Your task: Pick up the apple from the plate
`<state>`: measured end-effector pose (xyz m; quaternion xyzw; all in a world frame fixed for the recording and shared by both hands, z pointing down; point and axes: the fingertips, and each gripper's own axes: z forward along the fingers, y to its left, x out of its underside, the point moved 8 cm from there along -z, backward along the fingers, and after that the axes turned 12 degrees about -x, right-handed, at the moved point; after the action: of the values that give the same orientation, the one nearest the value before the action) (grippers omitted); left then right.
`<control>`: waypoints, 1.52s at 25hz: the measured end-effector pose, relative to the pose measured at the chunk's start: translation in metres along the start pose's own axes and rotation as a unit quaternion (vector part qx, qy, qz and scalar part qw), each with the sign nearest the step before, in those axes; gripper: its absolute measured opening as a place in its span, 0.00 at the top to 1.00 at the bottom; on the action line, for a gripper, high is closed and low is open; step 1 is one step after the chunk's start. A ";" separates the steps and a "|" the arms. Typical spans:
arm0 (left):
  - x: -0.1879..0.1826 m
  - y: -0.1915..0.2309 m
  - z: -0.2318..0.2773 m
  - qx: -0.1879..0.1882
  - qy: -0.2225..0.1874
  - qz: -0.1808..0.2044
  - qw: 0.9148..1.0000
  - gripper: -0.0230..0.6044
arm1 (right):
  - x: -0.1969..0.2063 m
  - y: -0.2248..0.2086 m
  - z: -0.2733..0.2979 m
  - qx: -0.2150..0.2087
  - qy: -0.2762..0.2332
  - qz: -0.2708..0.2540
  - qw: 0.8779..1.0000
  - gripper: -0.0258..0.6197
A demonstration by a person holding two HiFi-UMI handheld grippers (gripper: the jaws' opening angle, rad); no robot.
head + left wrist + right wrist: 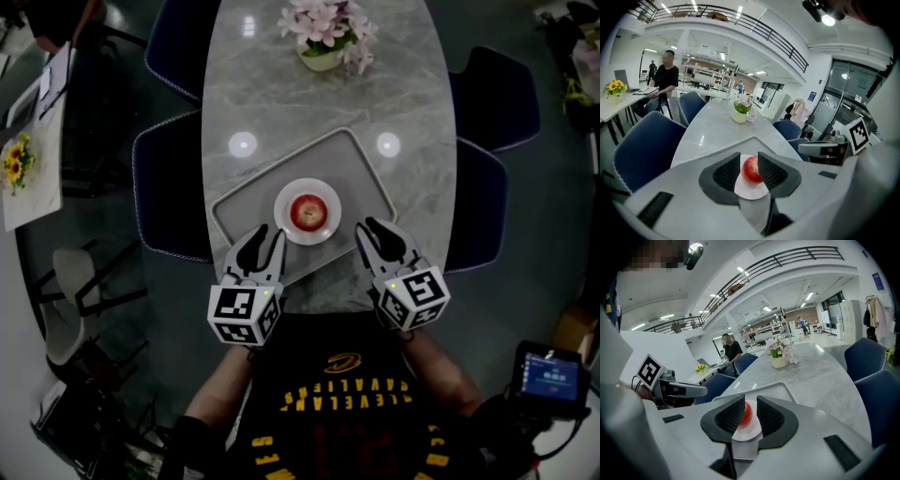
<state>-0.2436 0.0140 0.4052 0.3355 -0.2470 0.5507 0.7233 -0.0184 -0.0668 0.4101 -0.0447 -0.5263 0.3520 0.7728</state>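
**Glossy red apple (308, 212) sat alone on a white plate (284, 221)**

Nearest in, the left tongs (265, 234) tilted downward, jaws wide apart and empty. The right tongs (370, 227) mirrored them, jaws apart, gripping nothing. Just past both tips was the round apple, mid-plate, on the grey tray (361, 164) on the marbled tabletop (281, 94).

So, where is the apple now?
Head view: the apple sits on the white plate in the tray, ahead of the left gripper and right gripper.
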 end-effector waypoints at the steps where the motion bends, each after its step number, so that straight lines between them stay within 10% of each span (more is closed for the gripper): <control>1: 0.002 0.002 0.002 0.000 0.006 -0.006 1.000 0.79 | 0.002 0.000 0.001 0.001 0.005 0.002 1.000 0.83; 15: 0.048 0.030 0.032 0.008 0.128 -0.169 0.977 0.79 | 0.029 -0.021 0.031 -0.014 0.076 0.080 0.994 0.83; 38: 0.077 0.043 0.081 -0.003 0.204 -0.202 0.958 0.79 | 0.063 -0.058 0.086 -0.022 0.194 0.134 0.972 0.83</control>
<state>-0.2630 0.0083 0.5230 0.2563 -0.0228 0.4490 0.8557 -0.0501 -0.0995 0.5228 -0.1992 -0.3629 0.4249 0.8050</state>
